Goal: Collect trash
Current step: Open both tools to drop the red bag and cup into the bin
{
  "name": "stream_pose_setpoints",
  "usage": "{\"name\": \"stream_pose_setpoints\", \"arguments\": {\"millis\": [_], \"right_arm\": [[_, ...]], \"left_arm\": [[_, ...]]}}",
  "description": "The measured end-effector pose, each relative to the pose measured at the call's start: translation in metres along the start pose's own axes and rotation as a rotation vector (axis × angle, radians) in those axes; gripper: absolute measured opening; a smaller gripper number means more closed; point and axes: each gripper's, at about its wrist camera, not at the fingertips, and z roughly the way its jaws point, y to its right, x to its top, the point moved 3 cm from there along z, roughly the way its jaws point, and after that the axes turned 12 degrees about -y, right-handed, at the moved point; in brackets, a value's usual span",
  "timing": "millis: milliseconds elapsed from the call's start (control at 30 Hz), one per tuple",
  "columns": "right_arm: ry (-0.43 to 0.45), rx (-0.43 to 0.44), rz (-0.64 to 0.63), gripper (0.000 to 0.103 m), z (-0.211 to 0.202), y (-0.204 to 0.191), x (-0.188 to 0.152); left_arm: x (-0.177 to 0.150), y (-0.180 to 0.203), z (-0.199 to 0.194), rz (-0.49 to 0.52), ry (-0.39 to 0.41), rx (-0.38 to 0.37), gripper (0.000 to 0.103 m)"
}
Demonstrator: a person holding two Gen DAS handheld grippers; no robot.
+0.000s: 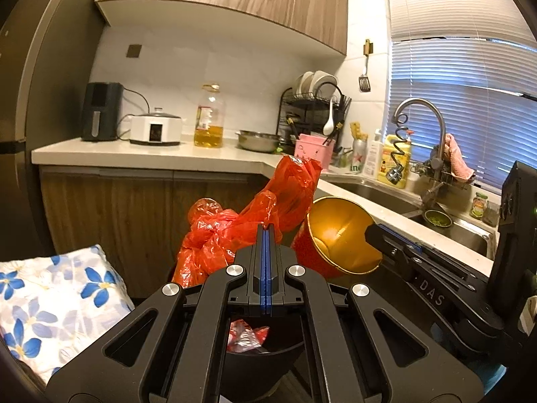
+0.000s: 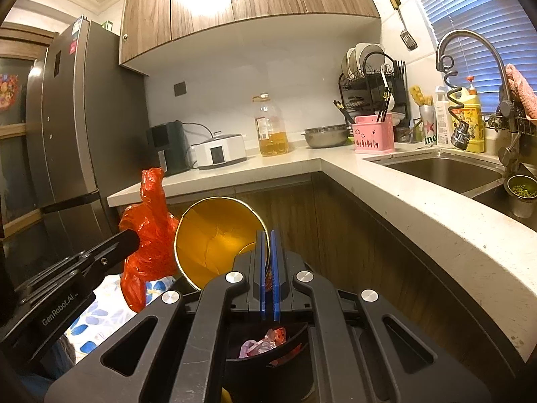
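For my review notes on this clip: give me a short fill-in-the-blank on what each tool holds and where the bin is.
The left tool is shut on a ____ plastic bag.
The right tool pinches the rim of a paper cup that is ____ inside.
The black bin sits ____ both tools.

Missing: red; gold; below

Beyond the left gripper [image 1: 266, 231], black with blue pads, a red-orange plastic bag [image 1: 235, 231] was noted; at the right gripper [image 2: 267, 235], a paper cup [image 2: 214, 235], gold inside, red outside. A white cloth [image 1: 50, 302] patterned with blue flowers was recorded left.
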Motion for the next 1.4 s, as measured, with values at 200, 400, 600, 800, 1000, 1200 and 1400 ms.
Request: {"name": "stream_pose_setpoints", "arguments": {"millis": [200,400,600,800,1000,1200,1400], "right_arm": [[-0.017,0.007,0.001,0.004,0.009,-0.002,-0.002],[-0.026,0.009,-0.002,0.004,0.015,-0.002,-0.003],[-0.038,0.013,0.006,0.004,0.022,0.001,-0.005],[-0.058,0.029,0.016,0.004,0.031,0.002,-0.010],[-0.082,0.026,0.023,0.008,0.037,0.005,-0.013],[-0.088,0.021,0.034,0.023,0.035,0.007,-0.015],[-0.080,0.020,0.022,0.055,0.020,0.002,-0.021]], "left_arm": [[-0.004,-0.001,0.011,0.013,-0.020,-0.007,0.000],[-0.007,-0.005,0.017,0.004,-0.032,-0.015,0.000],[-0.011,-0.008,0.023,-0.004,-0.055,-0.024,0.000],[-0.016,-0.012,0.030,-0.012,-0.082,-0.017,0.001],[-0.020,-0.022,0.025,-0.043,-0.071,0.010,0.042],[-0.026,-0.033,0.001,-0.070,-0.044,0.071,0.063],[-0.037,-0.044,-0.030,-0.105,-0.015,0.160,0.085]]}}
